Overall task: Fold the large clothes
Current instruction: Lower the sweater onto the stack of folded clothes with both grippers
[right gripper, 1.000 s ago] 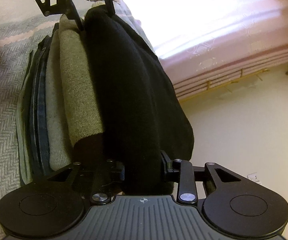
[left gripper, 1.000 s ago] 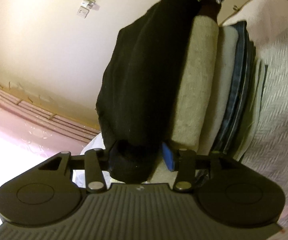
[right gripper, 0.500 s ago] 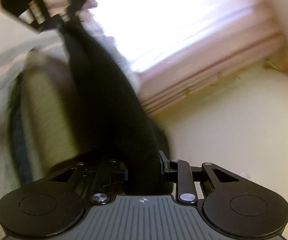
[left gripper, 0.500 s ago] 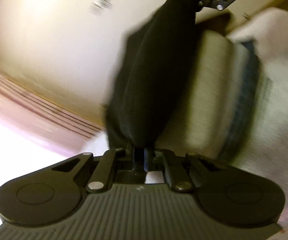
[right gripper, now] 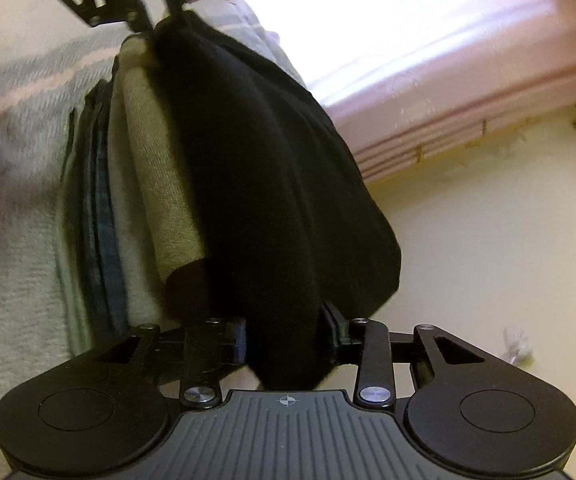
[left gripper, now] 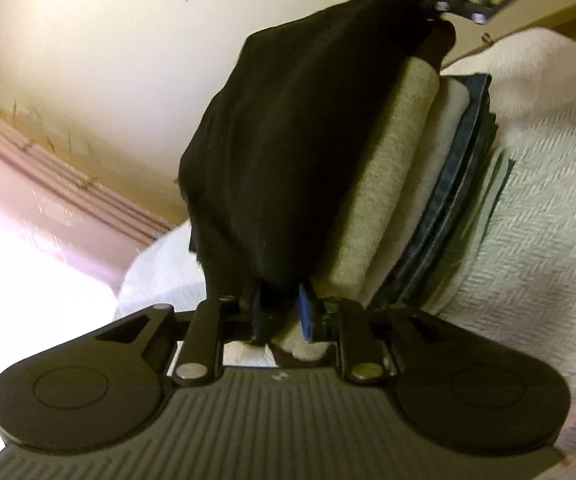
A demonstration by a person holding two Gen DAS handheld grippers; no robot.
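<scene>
Two grippers meet at opposite ends of a folded black garment (left gripper: 288, 152) that lies on top of a stack of folded clothes (left gripper: 440, 184) on a bed covered by a pale herringbone blanket (left gripper: 540, 216). Under the black piece the stack shows a beige knit (right gripper: 155, 184), a paler layer and dark blue denim (right gripper: 99, 216) at the bottom. The stack sits close to the edge of the bed, with the cream floor (right gripper: 488, 240) and a pink curtain (right gripper: 448, 92) beyond that edge. At the near end in the left wrist view, the left gripper (left gripper: 279, 314) has a bunched end of the black garment between its blue-padded jaws, which stand narrow and are opening; whether the pads press on the cloth I cannot tell for sure, though the fabric fills the gap. The right gripper (right gripper: 285, 338) has the other end of the same garment between its jaws, which stand wider, are opening too, and have thick black cloth filling the gap from pad to pad. Each gripper appears at the far top of the other's view, at the opposite end of the garment.
</scene>
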